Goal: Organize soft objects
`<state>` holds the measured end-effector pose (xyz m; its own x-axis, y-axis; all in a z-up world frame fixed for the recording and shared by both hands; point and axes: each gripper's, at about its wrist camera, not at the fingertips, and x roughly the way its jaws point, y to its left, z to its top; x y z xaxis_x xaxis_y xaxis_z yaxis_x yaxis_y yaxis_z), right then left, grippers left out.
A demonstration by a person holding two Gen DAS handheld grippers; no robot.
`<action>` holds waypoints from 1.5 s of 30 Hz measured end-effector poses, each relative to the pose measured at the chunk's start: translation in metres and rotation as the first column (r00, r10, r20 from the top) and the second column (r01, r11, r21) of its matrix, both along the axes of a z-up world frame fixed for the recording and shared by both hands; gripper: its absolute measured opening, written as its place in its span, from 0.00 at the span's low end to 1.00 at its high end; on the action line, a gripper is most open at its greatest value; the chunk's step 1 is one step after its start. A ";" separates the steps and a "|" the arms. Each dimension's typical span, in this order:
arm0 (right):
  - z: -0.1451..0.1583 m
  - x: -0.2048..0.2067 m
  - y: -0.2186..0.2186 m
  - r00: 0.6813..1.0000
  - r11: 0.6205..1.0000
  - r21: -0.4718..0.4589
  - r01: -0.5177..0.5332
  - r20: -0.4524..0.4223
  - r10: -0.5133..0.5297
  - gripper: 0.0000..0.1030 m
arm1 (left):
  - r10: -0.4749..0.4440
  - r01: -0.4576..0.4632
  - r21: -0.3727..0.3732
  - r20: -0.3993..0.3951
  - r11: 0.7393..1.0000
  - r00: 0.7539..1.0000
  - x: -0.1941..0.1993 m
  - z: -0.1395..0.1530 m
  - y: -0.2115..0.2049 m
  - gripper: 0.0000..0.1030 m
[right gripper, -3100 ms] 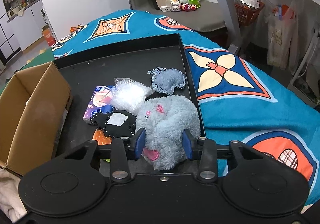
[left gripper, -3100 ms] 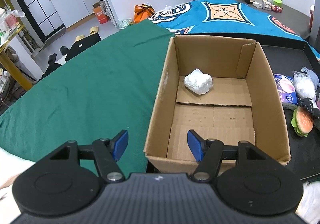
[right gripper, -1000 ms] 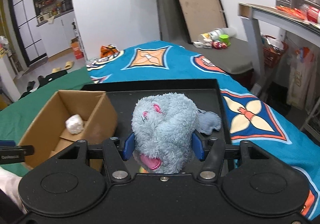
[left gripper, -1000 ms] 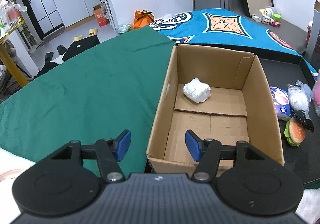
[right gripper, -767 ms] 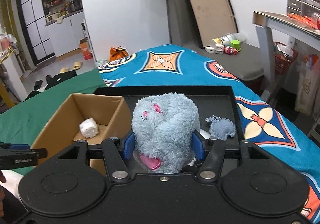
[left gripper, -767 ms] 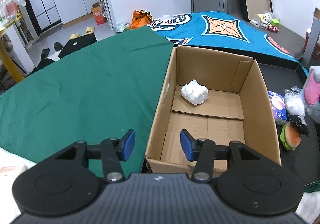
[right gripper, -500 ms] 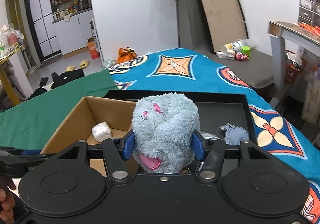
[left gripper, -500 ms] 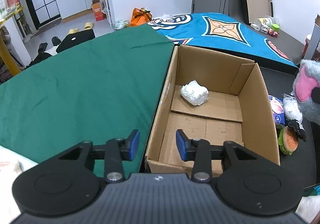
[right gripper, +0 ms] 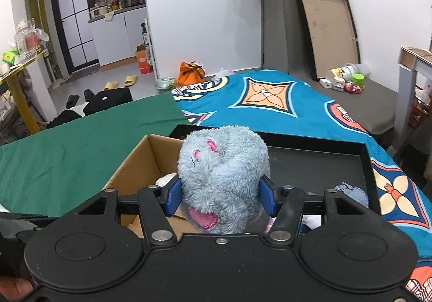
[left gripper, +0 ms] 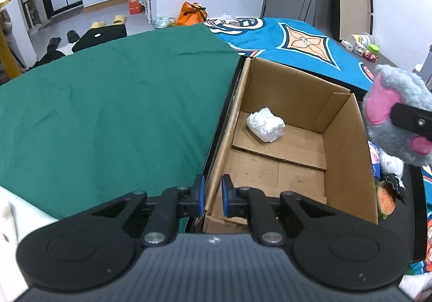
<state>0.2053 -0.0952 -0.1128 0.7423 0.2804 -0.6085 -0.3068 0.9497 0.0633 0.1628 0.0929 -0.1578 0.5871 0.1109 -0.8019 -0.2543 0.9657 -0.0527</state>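
The left gripper (left gripper: 212, 195) pinches the cardboard box (left gripper: 348, 140) wall, the right gripper (right gripper: 220, 198) squeezes a blue plush toy (right gripper: 222, 175), which likely next needs lowering into the box.

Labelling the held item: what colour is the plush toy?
Grey-blue fur with pink patches; the plush toy shows best in the right wrist view.
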 end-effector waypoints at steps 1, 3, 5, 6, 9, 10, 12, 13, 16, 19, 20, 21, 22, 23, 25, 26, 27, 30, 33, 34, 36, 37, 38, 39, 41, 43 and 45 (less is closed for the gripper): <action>0.000 0.001 0.003 1.000 1.000 -0.002 -0.003 0.002 0.003 0.55 | -0.001 0.001 -0.007 0.003 1.000 1.000 0.000 0.000 0.001 0.12; 0.002 0.004 0.008 1.000 1.000 -0.002 -0.007 0.007 0.007 0.55 | -0.002 0.002 -0.015 0.007 1.000 1.000 -0.001 -0.001 0.003 0.12; 0.004 0.008 0.013 1.000 1.000 0.008 -0.008 0.007 0.008 0.55 | -0.002 0.003 -0.020 0.009 1.000 1.000 -0.001 -0.002 0.004 0.12; 0.005 0.009 0.014 1.000 1.000 0.015 -0.006 0.009 0.006 0.55 | -0.003 0.003 -0.023 0.010 1.000 1.000 -0.002 -0.002 0.005 0.12; 0.005 0.013 0.020 1.000 1.000 0.013 -0.017 0.018 0.016 0.57 | -0.003 0.003 -0.033 0.012 0.999 1.000 -0.002 -0.002 0.007 0.12; 0.004 0.014 0.023 1.000 1.000 0.011 -0.029 0.012 0.029 0.61 | -0.002 0.003 -0.039 0.013 0.999 1.000 -0.003 -0.002 0.008 0.12; -0.001 0.016 0.027 0.999 0.999 -0.023 -0.032 -0.010 0.032 0.67 | -0.002 0.002 -0.048 0.014 0.999 1.000 -0.003 -0.002 0.009 0.12; -0.003 0.016 0.029 1.000 0.998 -0.049 -0.025 -0.019 0.024 0.69 | -0.002 0.002 -0.050 0.014 0.999 1.000 -0.003 -0.002 0.010 0.12; -0.006 0.010 0.026 1.000 0.997 -0.070 -0.018 -0.021 0.016 0.76 | -0.003 0.004 -0.056 0.015 0.998 1.000 -0.003 -0.002 0.010 0.12; -0.009 0.004 0.017 0.999 0.998 -0.070 -0.008 -0.035 0.006 0.78 | 0.003 -0.003 -0.050 0.011 0.999 1.000 -0.004 -0.001 0.010 0.12; -0.010 0.003 0.013 0.999 0.998 -0.069 -0.002 -0.041 -0.001 0.78 | 0.003 -0.003 -0.055 0.009 0.998 1.000 -0.004 -0.001 0.011 0.12; -0.011 0.001 0.009 0.999 0.998 -0.063 0.005 -0.048 -0.008 0.78 | 0.004 -0.003 -0.057 0.009 0.998 1.000 -0.004 -0.001 0.011 0.12; -0.012 0.000 0.003 0.998 0.998 -0.056 0.015 -0.054 -0.018 0.78 | 0.005 -0.005 -0.051 0.004 0.999 1.000 -0.003 -0.001 0.011 0.13; -0.012 -0.002 -0.002 0.998 0.998 -0.050 0.024 -0.059 -0.027 0.78 | 0.005 -0.005 -0.043 0.002 0.999 1.000 -0.002 -0.001 0.010 0.14; -0.015 -0.006 -0.012 0.997 0.998 -0.044 0.039 -0.061 -0.042 0.78 | 0.002 -0.002 -0.022 0.001 1.000 1.000 -0.002 0.000 0.007 0.15; -0.016 -0.008 -0.015 0.997 0.998 -0.044 0.044 -0.063 -0.047 0.78 | -0.001 0.001 -0.016 0.000 1.000 1.000 -0.002 0.001 0.006 0.16; -0.017 -0.008 -0.019 0.996 0.998 -0.043 0.049 -0.066 -0.052 0.78 | -0.006 0.006 -0.009 0.000 1.000 1.000 -0.002 0.002 0.004 0.16; -0.022 -0.012 -0.031 0.994 0.997 -0.035 0.067 -0.080 -0.070 0.78 | -0.012 0.012 0.013 -0.004 1.000 1.000 -0.002 0.003 0.000 0.18; -0.027 -0.014 -0.043 0.992 0.996 -0.026 0.085 -0.094 -0.087 0.78 | -0.015 0.016 0.035 -0.010 0.999 1.000 -0.003 0.004 -0.003 0.26; -0.029 -0.014 -0.046 0.991 0.996 -0.026 0.090 -0.096 -0.092 0.78 | -0.016 0.016 0.043 -0.010 0.999 1.000 -0.003 0.004 -0.004 0.31; -0.032 -0.015 -0.052 0.990 0.995 -0.024 0.100 -0.103 -0.102 0.78 | -0.019 0.019 0.063 -0.007 0.998 1.000 -0.004 0.005 -0.007 0.37; -0.034 -0.016 -0.055 0.989 0.994 -0.022 0.104 -0.107 -0.106 0.78 | -0.022 0.022 0.072 -0.004 0.997 1.000 -0.004 0.006 -0.008 0.39; -0.036 -0.016 -0.060 0.988 0.994 -0.018 0.109 -0.111 -0.110 0.78 | -0.025 0.025 0.082 -0.001 0.996 1.000 -0.004 0.007 -0.010 0.41; -0.038 -0.016 -0.063 0.987 0.993 -0.014 0.114 -0.114 -0.115 0.78 | -0.029 0.029 0.093 0.000 0.995 1.000 -0.004 0.007 -0.012 0.42; -0.042 -0.016 -0.069 0.985 0.992 -0.007 0.123 -0.123 -0.123 0.78 | -0.037 0.036 0.114 -0.001 0.993 0.999 -0.004 0.007 -0.016 0.46; -0.047 -0.016 -0.074 0.983 0.992 0.000 0.128 -0.132 -0.127 0.78 | -0.043 0.044 0.134 -0.007 0.990 0.999 -0.003 0.006 -0.020 0.47; -0.051 -0.016 -0.080 0.982 0.991 0.005 0.133 -0.137 -0.131 0.78 | -0.050 0.052 0.153 -0.013 0.987 0.999 -0.002 0.006 -0.023 0.49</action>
<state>0.1892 -0.1753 -0.1642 0.6835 0.1953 -0.7033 -0.1667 0.9798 0.1100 0.1604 0.0700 -0.1519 0.5880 0.2031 -0.7830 -0.2045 0.9738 0.0991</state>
